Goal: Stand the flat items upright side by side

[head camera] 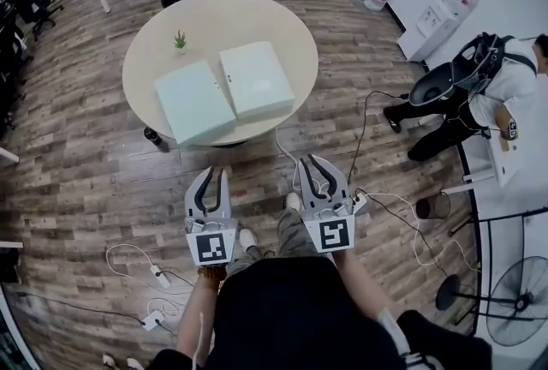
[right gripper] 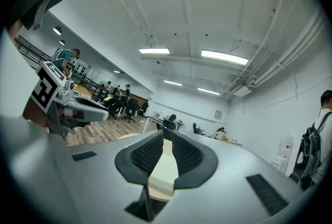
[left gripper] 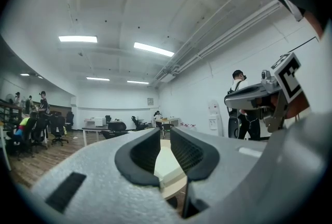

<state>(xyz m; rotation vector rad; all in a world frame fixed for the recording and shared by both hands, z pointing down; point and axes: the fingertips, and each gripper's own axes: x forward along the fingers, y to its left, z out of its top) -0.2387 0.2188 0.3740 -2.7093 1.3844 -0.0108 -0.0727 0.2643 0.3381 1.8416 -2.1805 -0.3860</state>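
In the head view, nothing of the task looks done yet: on the round table (head camera: 145, 60) one flat box (head camera: 194, 101) and a second box (head camera: 256, 79) lie on their broad faces, side by side and nearly touching, with a small plant (head camera: 180, 40) just behind them. The left gripper (head camera: 214, 178) and the right gripper (head camera: 315, 164) are held over the floor on the near side of the table, apart from both boxes, pointing toward them. In the left gripper view, the fingers (left gripper: 142, 153) are drawn almost together with only a narrow slit between them and nothing in it; the table edge and a pale box show far off through the slit. In the right gripper view, the fingers (right gripper: 148, 154) are likewise nearly together and empty, a pale box showing beyond them. By my reading, both boxes remain to be reached, tipped up on edge and set beside each other.
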